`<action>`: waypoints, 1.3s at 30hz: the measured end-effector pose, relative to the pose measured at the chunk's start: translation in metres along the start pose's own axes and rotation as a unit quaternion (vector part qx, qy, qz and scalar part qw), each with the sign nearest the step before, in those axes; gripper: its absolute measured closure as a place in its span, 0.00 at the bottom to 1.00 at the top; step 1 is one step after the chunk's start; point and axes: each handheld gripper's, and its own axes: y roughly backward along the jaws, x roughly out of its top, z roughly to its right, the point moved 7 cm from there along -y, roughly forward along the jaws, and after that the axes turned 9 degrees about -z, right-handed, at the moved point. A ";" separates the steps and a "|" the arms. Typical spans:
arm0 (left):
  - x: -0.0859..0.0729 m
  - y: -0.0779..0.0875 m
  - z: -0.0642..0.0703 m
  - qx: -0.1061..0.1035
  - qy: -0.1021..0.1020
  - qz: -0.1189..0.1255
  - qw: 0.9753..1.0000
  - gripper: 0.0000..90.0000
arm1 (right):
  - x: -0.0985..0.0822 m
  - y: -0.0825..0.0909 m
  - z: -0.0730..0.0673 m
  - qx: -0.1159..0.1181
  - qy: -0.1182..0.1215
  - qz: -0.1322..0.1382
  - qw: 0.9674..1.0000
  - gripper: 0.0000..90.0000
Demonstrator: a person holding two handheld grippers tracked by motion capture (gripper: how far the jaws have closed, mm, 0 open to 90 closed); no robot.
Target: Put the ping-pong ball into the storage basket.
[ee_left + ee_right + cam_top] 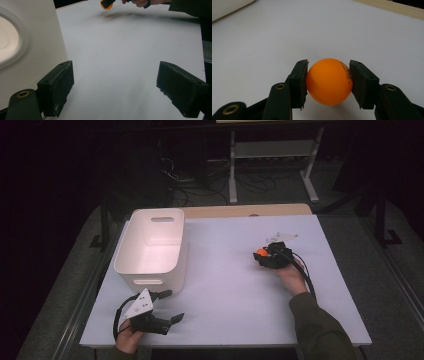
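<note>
Right gripper [329,82] clamped on orange ball [329,81], mid-right of white table [225,285]; ball round, no long axis, printed mark facing one pad. Left gripper [115,87] jaws wide apart, beside white bin [152,247].

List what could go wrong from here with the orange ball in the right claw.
1. The orange ball is smooth and round, pinched only at its sides by the right claw; it could squirt out and roll off the table.
2. The white bin sits far across the table, a long carry.
</note>
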 end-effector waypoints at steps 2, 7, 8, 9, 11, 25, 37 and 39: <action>0.000 0.000 0.000 0.000 0.000 0.000 1.000 0.16 | 0.000 0.000 -0.001 0.002 0.003 0.000 1.000 0.55; 0.000 0.000 0.000 0.000 -0.001 0.000 1.000 0.16 | 0.001 0.002 -0.005 0.008 0.009 -0.002 1.000 0.55; 0.000 0.000 0.000 0.000 -0.001 0.000 1.000 0.16 | 0.002 0.002 -0.006 0.009 0.009 -0.002 1.000 0.55; 0.000 0.000 0.000 0.000 -0.001 0.000 1.000 0.16 | 0.002 0.002 -0.007 0.010 0.011 -0.003 1.000 0.55; 0.000 0.000 0.000 0.000 -0.001 0.000 1.000 0.16 | 0.003 0.003 -0.009 0.015 0.013 -0.003 1.000 0.55; 0.000 0.000 0.000 0.000 -0.002 0.000 1.000 0.16 | 0.006 0.005 -0.024 0.040 0.028 -0.009 0.999 0.55; 0.000 0.000 0.000 0.000 -0.003 0.000 1.000 0.16 | 0.009 0.005 -0.036 0.056 0.046 -0.013 0.997 0.55; 0.000 0.000 0.000 -0.001 -0.002 0.000 1.000 0.16 | 0.010 0.005 -0.039 0.059 0.046 -0.013 0.997 0.55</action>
